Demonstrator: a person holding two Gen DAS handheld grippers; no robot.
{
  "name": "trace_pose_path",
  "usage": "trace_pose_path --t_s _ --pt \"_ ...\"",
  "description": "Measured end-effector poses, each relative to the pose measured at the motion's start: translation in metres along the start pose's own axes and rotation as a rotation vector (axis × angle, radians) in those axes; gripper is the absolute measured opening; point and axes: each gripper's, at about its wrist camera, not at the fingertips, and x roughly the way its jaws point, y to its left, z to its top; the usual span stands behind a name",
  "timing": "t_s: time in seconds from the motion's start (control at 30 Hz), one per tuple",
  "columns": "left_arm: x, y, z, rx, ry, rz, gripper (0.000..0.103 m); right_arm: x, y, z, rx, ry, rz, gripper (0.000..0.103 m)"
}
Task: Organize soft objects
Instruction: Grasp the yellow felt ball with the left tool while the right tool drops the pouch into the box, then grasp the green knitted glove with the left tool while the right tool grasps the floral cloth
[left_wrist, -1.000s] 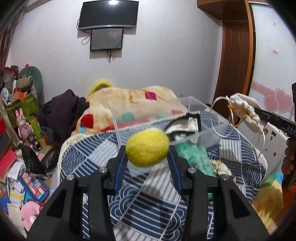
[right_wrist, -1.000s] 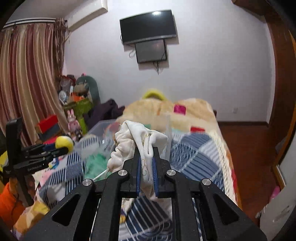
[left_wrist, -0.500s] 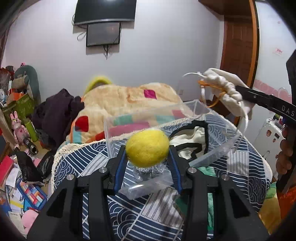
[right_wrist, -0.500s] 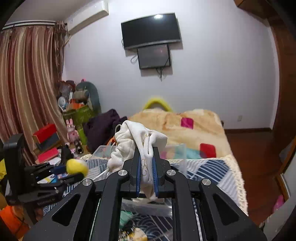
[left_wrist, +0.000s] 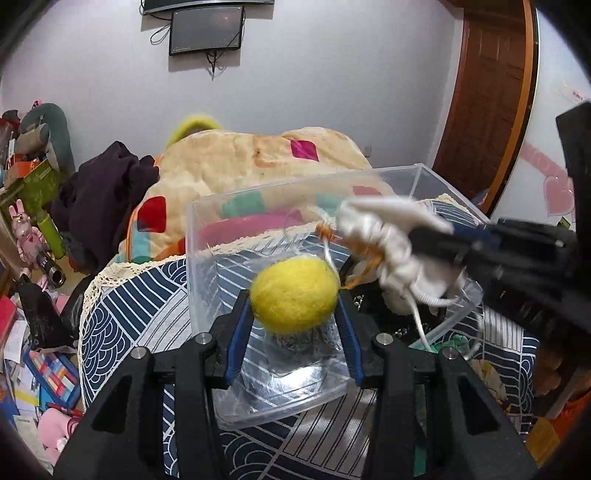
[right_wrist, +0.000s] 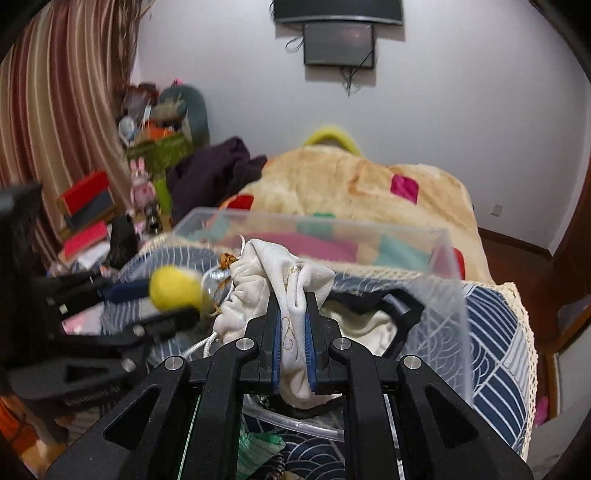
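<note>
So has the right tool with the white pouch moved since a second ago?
Yes. The right tool, gripping the white pouch, has dropped toward the clear bin; the wall TV has climbed in the right wrist view.

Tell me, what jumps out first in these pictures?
A fuzzy yellow ball is pinched in the left gripper, above a clear plastic bin on the patterned bed. Beside it, the right gripper clamps a white drawstring pouch over the same bin.

My left wrist camera looks forward along its fingers, close over the clear plastic bin on the bed. My right wrist camera faces the same bin closely from the opposite side; both share the wall-mounted screen.
</note>
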Motion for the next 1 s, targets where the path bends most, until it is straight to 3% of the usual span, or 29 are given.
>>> trace_pose_path --t_s 0.2,0.3,0.47,0.63,0.77,1.0 --pt "-0.002 -0.002 -0.001 -0.001 0.002 0.004 0.056 0.002 0.001 -0.004 -0.022 0.048 0.007 0.013" --pt "-0.007 -0.004 -0.003 0.009 -0.005 0.009 0.062 -0.004 0.002 -0.006 -0.038 0.045 -0.001 0.020" --pt "-0.029 -0.007 -0.006 0.033 -0.054 0.006 0.075 -0.029 -0.001 -0.010 -0.034 -0.016 -0.003 0.039" --pt "-0.054 -0.009 -0.006 0.017 -0.100 -0.017 0.086 -0.056 -0.007 -0.010 -0.021 -0.078 0.001 0.048" --pt "-0.069 -0.017 -0.013 0.024 -0.125 -0.041 0.095 -0.076 -0.010 -0.017 -0.009 -0.122 0.007 0.050" --pt "-0.066 -0.036 -0.037 0.050 -0.070 -0.105 0.095 -0.087 -0.016 -0.043 0.011 -0.124 -0.014 0.050"
